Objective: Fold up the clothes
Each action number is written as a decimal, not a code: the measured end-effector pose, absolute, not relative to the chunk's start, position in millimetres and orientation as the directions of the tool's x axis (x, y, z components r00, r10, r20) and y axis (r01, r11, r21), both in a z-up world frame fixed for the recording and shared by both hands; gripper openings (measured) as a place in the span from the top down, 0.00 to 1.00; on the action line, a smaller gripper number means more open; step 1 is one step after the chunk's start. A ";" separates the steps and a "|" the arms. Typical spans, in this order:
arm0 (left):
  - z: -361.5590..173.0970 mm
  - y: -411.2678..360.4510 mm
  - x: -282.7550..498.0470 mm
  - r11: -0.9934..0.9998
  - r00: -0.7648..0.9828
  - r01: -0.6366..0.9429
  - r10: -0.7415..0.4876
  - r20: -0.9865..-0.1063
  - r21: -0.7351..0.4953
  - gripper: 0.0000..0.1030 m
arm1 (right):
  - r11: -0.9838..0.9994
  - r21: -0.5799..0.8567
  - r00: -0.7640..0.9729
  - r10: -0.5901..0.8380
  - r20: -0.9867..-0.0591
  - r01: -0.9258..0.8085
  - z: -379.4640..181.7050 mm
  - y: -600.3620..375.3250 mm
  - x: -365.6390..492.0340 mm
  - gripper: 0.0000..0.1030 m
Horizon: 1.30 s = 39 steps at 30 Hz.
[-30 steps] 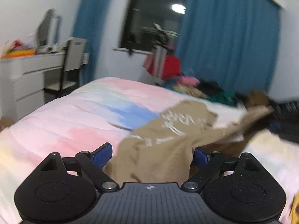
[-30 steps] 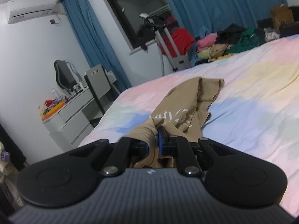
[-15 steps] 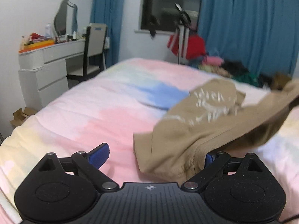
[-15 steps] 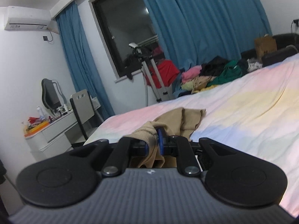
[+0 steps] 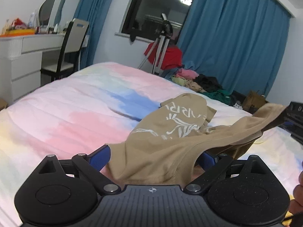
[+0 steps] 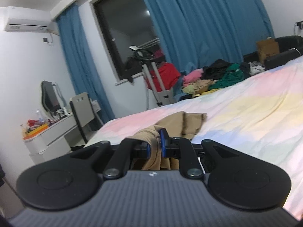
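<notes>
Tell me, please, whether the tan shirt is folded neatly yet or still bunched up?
Still bunched up. The tan shirt lies crumpled on the bed, one end lifted by the right gripper, more cloth draped between the left gripper's open fingers.

Item count: one tan garment (image 5: 170, 143) with white lettering; one bed (image 5: 75, 113) under a pastel cover; two grippers, the left gripper (image 5: 153, 156) and the right gripper (image 6: 155, 147); one chair (image 5: 73, 43); one white dresser (image 5: 20, 56); one mirror (image 5: 50, 7); one window (image 5: 161, 13); two blue curtains (image 5: 233, 43); one wall air conditioner (image 6: 28, 22); one loose clothes pile (image 6: 214, 79).
</notes>
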<state>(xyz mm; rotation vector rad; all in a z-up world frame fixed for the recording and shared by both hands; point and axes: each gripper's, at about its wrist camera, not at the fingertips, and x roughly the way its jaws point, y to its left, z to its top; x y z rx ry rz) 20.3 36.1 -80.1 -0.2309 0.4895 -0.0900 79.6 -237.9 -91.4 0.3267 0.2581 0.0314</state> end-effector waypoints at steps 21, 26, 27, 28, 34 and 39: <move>-99.6 -7.1 31.4 0.962 0.822 -0.085 0.215 -0.528 0.258 0.01 | 0.959 0.214 0.934 -0.106 -0.342 0.187 -105.7 -255.8 84.6 0.33; -91.2 -1.2 22.4 0.958 0.862 -0.168 0.258 -0.437 0.234 0.00 | 0.970 0.169 0.974 -0.148 -0.173 0.177 -90.3 -242.0 59.5 0.33; -89.0 5.7 22.9 0.957 0.859 -0.204 0.277 -0.431 0.208 0.00 | 0.975 0.131 0.969 -0.153 -0.195 0.180 -93.0 -237.3 61.5 0.33; -85.2 15.3 21.9 0.955 0.857 -0.247 0.294 -0.424 0.163 0.00 | 0.977 0.118 0.960 -0.144 -0.240 0.176 -97.7 -235.7 66.0 0.33; -67.5 45.9 14.0 0.932 0.850 -0.361 0.345 -0.398 0.036 0.00 | 0.990 0.087 0.839 -0.048 -0.542 0.112 -134.8 -223.3 98.2 0.33; -58.3 46.5 5.5 0.935 0.865 -0.354 0.334 -0.376 0.015 0.00 | 0.984 0.104 0.829 -0.063 -0.556 0.144 -135.7 -224.6 94.3 0.33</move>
